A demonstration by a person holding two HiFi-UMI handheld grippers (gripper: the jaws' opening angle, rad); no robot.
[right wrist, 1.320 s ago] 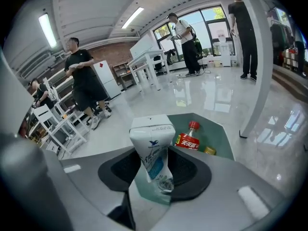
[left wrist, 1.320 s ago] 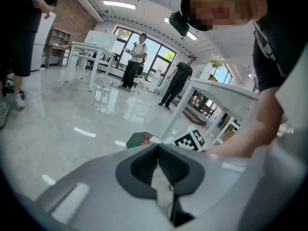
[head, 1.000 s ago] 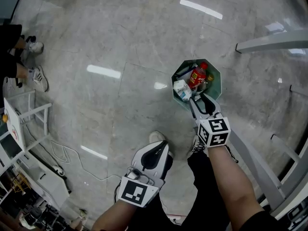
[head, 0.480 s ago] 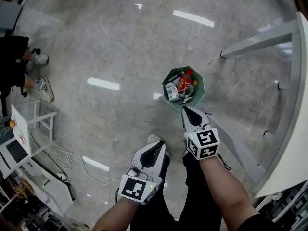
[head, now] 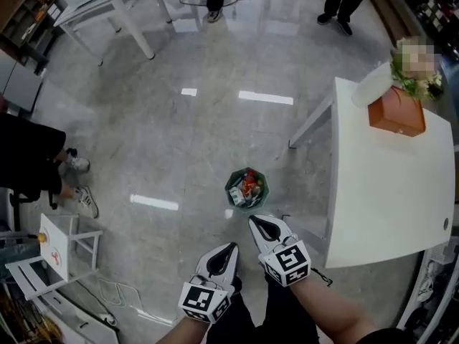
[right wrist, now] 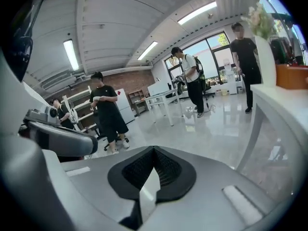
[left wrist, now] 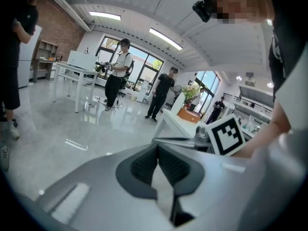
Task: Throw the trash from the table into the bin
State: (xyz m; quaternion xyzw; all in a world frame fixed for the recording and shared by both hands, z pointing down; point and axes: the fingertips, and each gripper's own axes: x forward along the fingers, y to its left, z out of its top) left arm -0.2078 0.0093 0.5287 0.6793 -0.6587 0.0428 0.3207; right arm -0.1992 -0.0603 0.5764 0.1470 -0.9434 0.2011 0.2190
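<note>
A glossy grey stone floor [head: 179, 142] fills the room. Nearest, the left gripper [head: 232, 246] and right gripper [head: 252, 220] hang side by side, jaws pressed together on nothing. Just beyond, the green bin [head: 229, 190] holds the trash [head: 249, 185], near a white table [head: 380, 192] bearing an orange box [head: 396, 113].

Seen from my remote station: the floor [head: 179, 142] gleams like polished stone, glossy under the lights; the table [head: 380, 199] is smooth, matt white; the bin [head: 264, 184], green plastic.
</note>
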